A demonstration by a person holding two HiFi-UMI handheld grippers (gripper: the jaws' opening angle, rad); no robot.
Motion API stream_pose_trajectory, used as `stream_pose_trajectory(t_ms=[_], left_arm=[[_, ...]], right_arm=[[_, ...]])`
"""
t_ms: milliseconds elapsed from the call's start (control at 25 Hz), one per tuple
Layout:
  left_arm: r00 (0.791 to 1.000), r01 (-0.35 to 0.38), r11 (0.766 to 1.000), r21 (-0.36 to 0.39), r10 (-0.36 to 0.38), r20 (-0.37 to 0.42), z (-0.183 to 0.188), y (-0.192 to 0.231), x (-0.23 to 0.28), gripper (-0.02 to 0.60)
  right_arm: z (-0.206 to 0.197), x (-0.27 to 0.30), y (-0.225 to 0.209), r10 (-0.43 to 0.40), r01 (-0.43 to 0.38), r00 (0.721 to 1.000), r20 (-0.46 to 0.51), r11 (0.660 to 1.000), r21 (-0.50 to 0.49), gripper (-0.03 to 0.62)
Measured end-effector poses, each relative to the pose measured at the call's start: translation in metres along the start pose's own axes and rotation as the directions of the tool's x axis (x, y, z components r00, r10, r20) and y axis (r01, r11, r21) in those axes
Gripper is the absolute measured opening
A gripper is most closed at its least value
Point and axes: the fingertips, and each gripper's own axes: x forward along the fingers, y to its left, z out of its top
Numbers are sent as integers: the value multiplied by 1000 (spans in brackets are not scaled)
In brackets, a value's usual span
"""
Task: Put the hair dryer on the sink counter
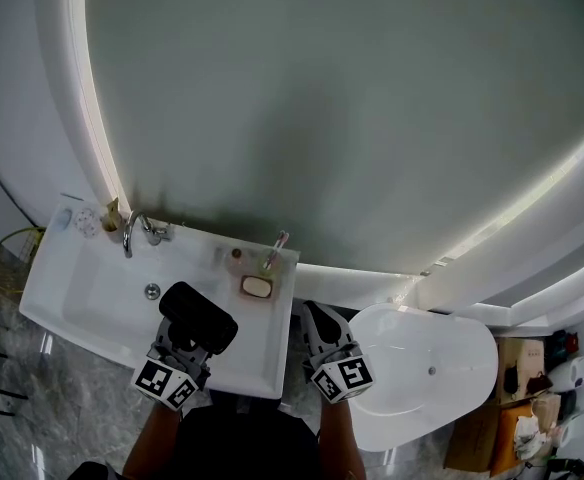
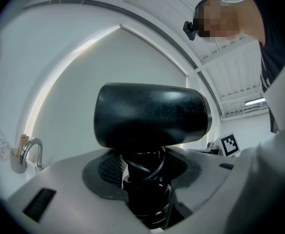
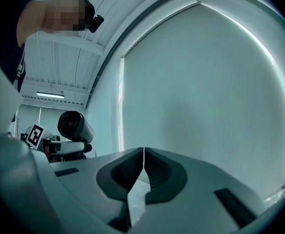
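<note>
My left gripper (image 1: 186,340) is shut on the black hair dryer (image 1: 198,316), holding it above the front of the white sink counter (image 1: 262,366). In the left gripper view the jaws clamp the dryer's handle, which has cord wound round it, and the barrel of the hair dryer (image 2: 150,121) lies crosswise above my left gripper (image 2: 145,182). My right gripper (image 1: 314,318) hangs just right of the counter's edge, pointing up, shut and empty. In the right gripper view the jaws of my right gripper (image 3: 143,155) meet, and the hair dryer (image 3: 74,126) shows far off to the left.
The basin (image 1: 92,293) with a chrome faucet (image 1: 132,233) fills the counter's left side. A soap dish (image 1: 257,287) and a toothbrush (image 1: 274,251) stand at the back right. A white oval tub (image 1: 422,373) sits to the right, and boxes (image 1: 517,408) lie beyond it.
</note>
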Motion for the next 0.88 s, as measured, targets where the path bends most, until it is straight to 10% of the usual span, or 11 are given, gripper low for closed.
stream_pose_trajectory(t_ms=[880], left_arm=[[996,-84,996,10,84,-19,-25,-35,46,221]], right_arm=[[17,-2,-51,112,-112,993,34,994,6,31]])
